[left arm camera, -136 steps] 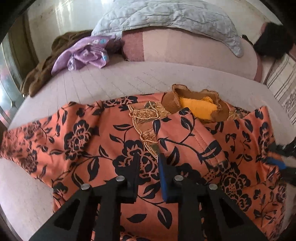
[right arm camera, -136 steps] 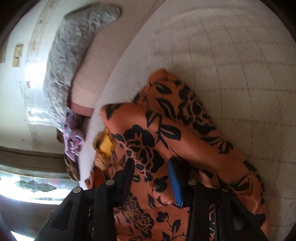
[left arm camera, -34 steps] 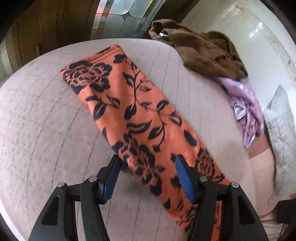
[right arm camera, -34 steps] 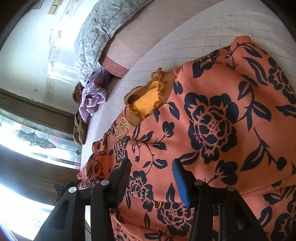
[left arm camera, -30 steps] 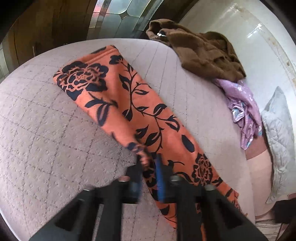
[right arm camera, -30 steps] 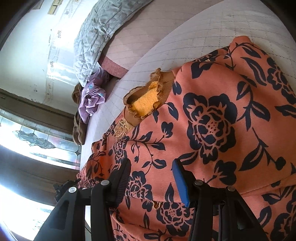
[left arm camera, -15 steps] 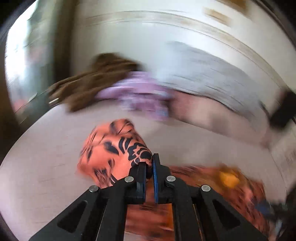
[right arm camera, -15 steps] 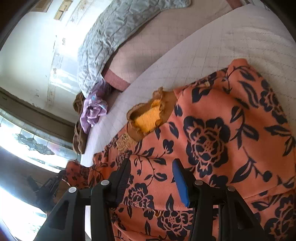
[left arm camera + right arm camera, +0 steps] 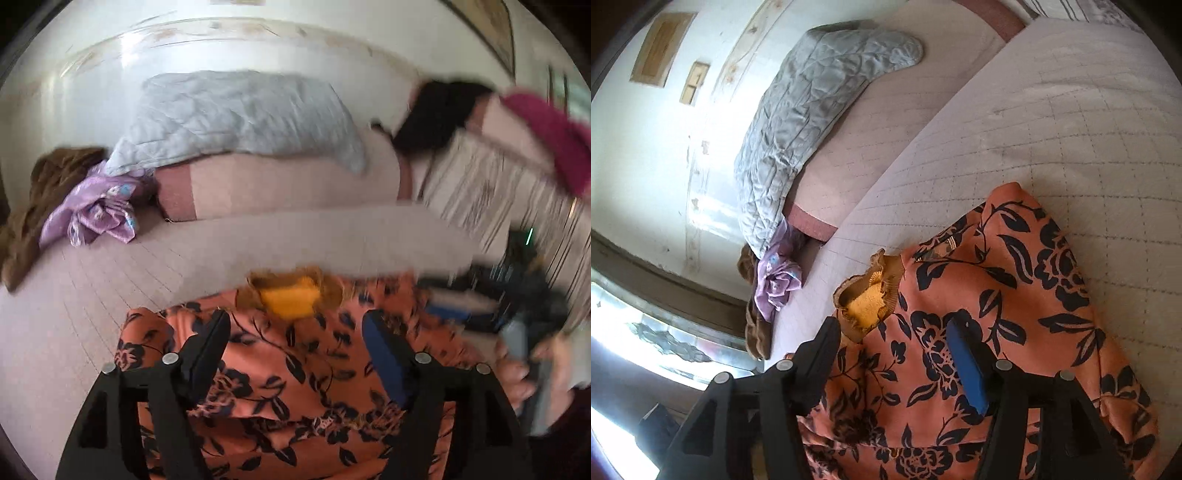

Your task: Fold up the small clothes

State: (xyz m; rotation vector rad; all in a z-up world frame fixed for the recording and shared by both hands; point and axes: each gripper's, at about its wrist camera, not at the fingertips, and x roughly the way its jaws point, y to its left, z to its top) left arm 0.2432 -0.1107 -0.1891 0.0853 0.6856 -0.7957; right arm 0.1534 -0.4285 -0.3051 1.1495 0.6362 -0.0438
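Note:
An orange garment with a black flower print (image 9: 295, 365) lies on the pale quilted bed (image 9: 110, 280), its brown collar with yellow lining (image 9: 290, 295) at the far edge. Both sleeves lie folded in over the body. My left gripper (image 9: 295, 325) is open and empty just above the garment's middle. In the right wrist view the same garment (image 9: 1015, 295) fills the lower half, collar (image 9: 868, 299) to the left. My right gripper (image 9: 894, 332) is open and empty over the garment near the collar. The right gripper and the hand holding it show blurred in the left wrist view (image 9: 524, 347).
A grey quilted pillow (image 9: 240, 114) lies on a pink bolster (image 9: 288, 184) at the head of the bed. A purple garment (image 9: 96, 210) and a brown one (image 9: 33, 195) lie at the far left. A striped cloth (image 9: 498, 184) and dark items are at the right.
My left gripper shut on the left sleeve, carried it over onto the garment's body and has opened, letting it go. My right gripper stayed open and drew back a little.

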